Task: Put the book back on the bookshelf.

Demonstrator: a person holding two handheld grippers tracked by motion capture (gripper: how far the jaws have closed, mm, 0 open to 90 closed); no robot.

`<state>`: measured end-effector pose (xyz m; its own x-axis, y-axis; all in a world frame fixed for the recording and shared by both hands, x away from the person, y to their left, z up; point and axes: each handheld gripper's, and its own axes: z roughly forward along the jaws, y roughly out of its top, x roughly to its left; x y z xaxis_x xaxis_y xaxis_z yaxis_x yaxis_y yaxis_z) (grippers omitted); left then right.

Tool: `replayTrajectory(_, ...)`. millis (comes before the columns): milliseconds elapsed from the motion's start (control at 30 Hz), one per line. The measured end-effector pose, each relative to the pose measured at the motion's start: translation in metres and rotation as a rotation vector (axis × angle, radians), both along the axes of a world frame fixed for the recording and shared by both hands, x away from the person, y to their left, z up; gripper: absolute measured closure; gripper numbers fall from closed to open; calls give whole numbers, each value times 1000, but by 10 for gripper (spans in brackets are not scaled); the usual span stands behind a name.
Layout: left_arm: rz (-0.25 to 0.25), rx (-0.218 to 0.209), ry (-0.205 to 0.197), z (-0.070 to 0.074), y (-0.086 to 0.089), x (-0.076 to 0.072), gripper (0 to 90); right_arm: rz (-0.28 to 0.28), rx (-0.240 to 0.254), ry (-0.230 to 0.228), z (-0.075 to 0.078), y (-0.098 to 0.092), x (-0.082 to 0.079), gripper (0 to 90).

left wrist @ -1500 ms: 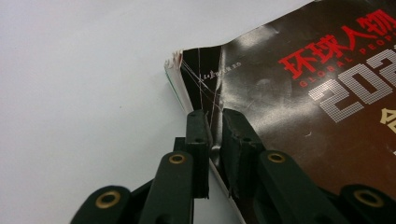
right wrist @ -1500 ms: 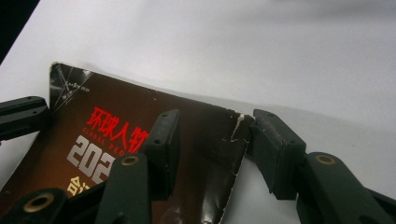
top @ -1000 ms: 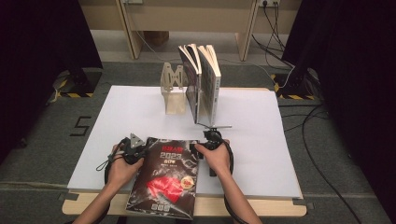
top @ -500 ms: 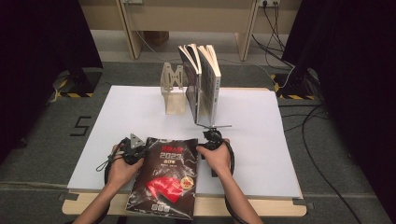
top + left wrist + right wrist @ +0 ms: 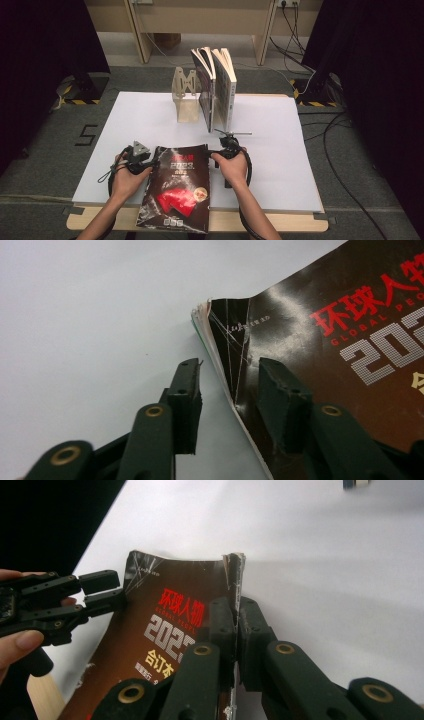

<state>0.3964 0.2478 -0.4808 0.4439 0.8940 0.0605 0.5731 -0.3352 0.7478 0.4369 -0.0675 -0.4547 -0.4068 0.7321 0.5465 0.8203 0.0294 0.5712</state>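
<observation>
The high view looks forward and down over the table (image 5: 150, 115). Both gripper views sit close and low, facing the magazine (image 5: 350, 365) from opposite edges; all 3 share it.

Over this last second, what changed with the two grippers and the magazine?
The right gripper has just been closing and now pinches the magazine's edge. The left gripper has just been opening; its jaws now straddle the opposite edge without pressing it. Both hands, the magazine, the upright books and the bookend kept their places.
</observation>
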Motion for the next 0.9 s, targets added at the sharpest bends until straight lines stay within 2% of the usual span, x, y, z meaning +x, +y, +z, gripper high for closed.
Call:
replayTrajectory(267,37,-51,-42,5,3,0,479,-32,36,-70,21,-6,-5,878)
replayTrajectory(400,36,-48,-52,5,3,0,454,-57,43,-110,32,-12,-7,878)
replayTrajectory(600,25,-52,-65,5,2,0,456,-96,33,-167,41,-17,-8,878)
replayTrajectory(667,22,-52,-68,5,2,0,459,-101,35,-168,42,-17,-8,878)
replayTrajectory(767,15,-65,-92,8,2,-1,468,-120,36,-201,47,-19,-9,878)
replayTrajectory(900,9,-70,-99,10,2,-1,475,-138,46,-228,54,-20,-10,878)
